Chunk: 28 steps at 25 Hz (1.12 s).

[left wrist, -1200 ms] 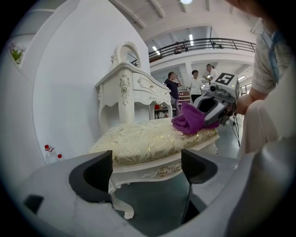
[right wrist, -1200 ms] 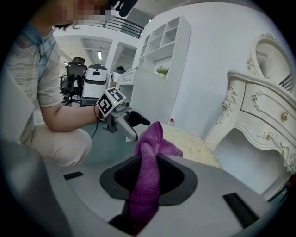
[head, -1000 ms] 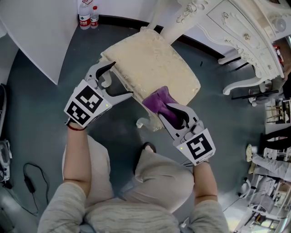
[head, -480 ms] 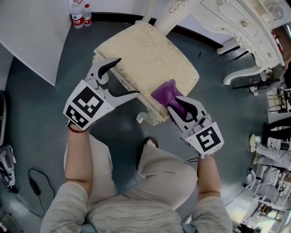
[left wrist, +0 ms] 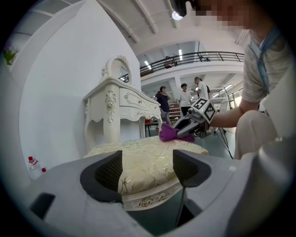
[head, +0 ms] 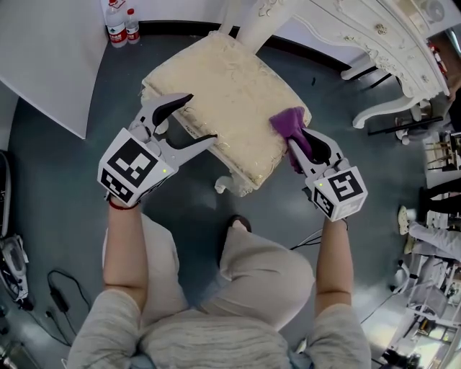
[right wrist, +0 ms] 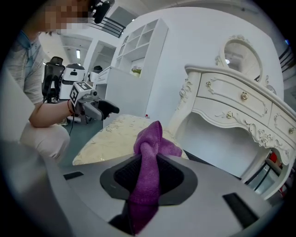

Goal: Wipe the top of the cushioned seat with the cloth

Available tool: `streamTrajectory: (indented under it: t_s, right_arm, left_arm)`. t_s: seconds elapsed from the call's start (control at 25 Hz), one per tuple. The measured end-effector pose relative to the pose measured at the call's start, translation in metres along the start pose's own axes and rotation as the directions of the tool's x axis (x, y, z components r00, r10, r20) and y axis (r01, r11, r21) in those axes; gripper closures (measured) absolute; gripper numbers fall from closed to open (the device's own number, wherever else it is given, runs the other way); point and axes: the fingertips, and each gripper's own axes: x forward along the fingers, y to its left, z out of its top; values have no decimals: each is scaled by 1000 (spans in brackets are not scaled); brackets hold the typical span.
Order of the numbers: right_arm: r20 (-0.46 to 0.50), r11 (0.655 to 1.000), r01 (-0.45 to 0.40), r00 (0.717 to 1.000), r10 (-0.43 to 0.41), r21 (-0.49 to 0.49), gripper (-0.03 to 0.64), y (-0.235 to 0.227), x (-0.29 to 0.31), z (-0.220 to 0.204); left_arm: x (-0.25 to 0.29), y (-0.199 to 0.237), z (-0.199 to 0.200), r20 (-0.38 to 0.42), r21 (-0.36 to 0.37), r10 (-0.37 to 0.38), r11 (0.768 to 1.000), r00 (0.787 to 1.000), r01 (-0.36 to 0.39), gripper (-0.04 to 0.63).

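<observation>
The cream cushioned seat (head: 223,86) stands on the grey floor in front of me. My right gripper (head: 302,144) is shut on a purple cloth (head: 288,121), whose bunched end lies on the seat's right corner. In the right gripper view the cloth (right wrist: 149,143) hangs pinched between the pads, with the seat (right wrist: 111,136) beyond. My left gripper (head: 193,119) straddles the seat's near left edge. Its jaws have just been closing, and in the left gripper view the edge of the seat (left wrist: 143,155) shows between the pads with no clear pressing. That view also shows the cloth (left wrist: 169,133) far across the seat.
A white carved dressing table (head: 360,36) stands right behind the seat. Two water bottles (head: 119,21) sit by a white panel (head: 50,50) at the back left. My knees (head: 259,267) are close under the seat's carved leg (head: 227,187). A cable (head: 50,288) lies on the floor at left.
The right gripper has carried the cloth along the seat's near edge to its right corner. The left gripper's jaws have narrowed around the seat's edge and shifted only slightly.
</observation>
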Motion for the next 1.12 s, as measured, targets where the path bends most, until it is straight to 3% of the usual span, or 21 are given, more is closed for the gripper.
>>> streamTrajectory:
  t_s: [0.32,0.48,0.72,1.12]
  right_arm:
    - [-12,996,64,998,-63,63,525,-37,5,-8]
    - [-27,994,84,996,-83,66,525,-48,7,-12]
    - [-49,986,142,989,-138,93,525,-68,9,-18]
    - [-138,968,249,961,-241,44,526,-89,15,-20]
  left_arm:
    - [-4,0,20,107,-23,-1,1000,994,3,465]
    - [-5,-2,22,124,-28,-9,1000,992,13,539]
    - [-2,-6,23,120,-37,-38,998,992,43,581]
    - [-1,-9,25,125,-40,-43,998,991,48,582]
